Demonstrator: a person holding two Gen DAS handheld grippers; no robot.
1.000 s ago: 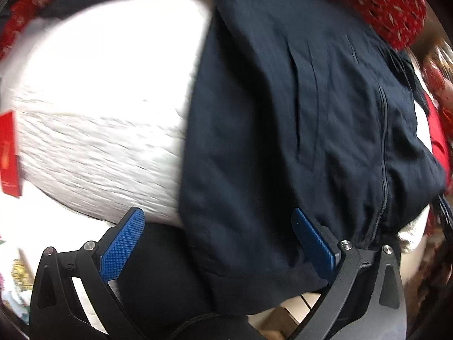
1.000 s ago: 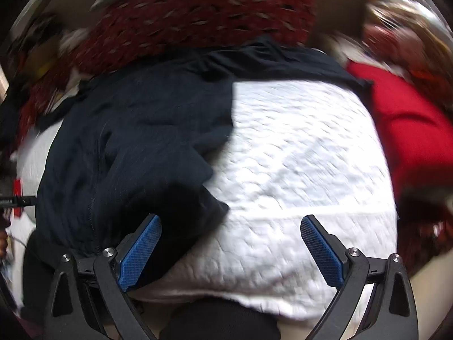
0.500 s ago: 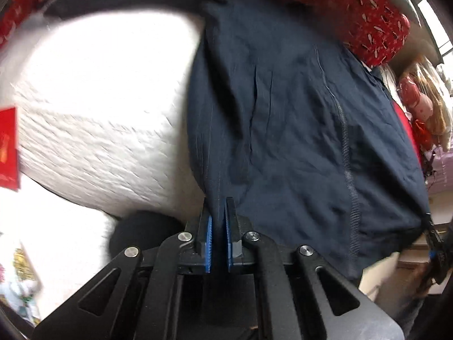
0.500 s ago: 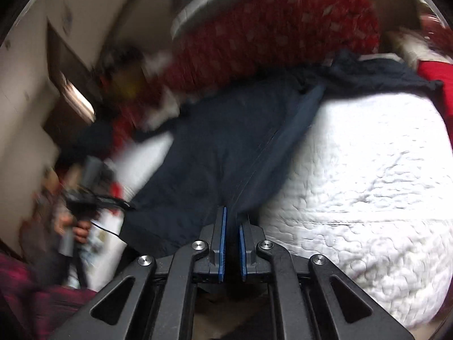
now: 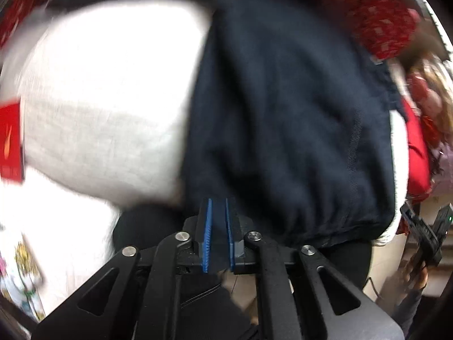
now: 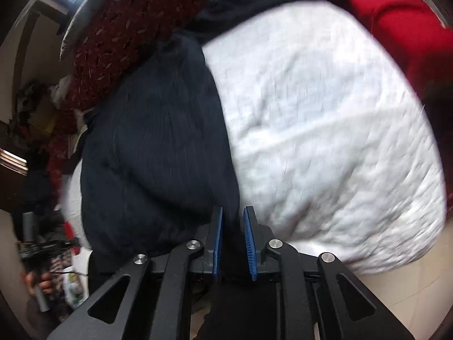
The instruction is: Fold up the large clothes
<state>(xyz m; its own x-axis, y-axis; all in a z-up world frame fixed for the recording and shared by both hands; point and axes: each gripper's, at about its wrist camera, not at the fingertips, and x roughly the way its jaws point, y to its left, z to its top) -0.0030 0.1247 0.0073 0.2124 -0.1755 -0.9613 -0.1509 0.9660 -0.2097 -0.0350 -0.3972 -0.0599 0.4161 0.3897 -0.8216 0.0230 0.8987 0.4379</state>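
Note:
A dark navy jacket (image 5: 283, 113) with a zip lies on a white quilted bed cover (image 5: 99, 113). My left gripper (image 5: 218, 202) grips its gathered hem at the left corner. The jaws are opening a little, and dark cloth fills the narrow gap between the blue pads (image 5: 208, 226). In the right wrist view the jacket (image 6: 158, 141) covers the left part of the cover (image 6: 325, 141). My right gripper (image 6: 233, 209) holds the hem's other corner. Its jaws are opening slightly too, with dark fabric between them.
A dark red patterned cushion (image 5: 376, 14) (image 6: 136, 28) lies behind the jacket. Plain red cloth (image 6: 396, 28) sits at the bed's far right. A red packet (image 5: 10, 141) lies at the left edge. A hand (image 6: 42, 280) holds a dark device beside the bed.
Both grippers stood wide open over the hem a second ago and have closed on it. The left one has risen with the cloth. The right wrist view has rolled and swung.

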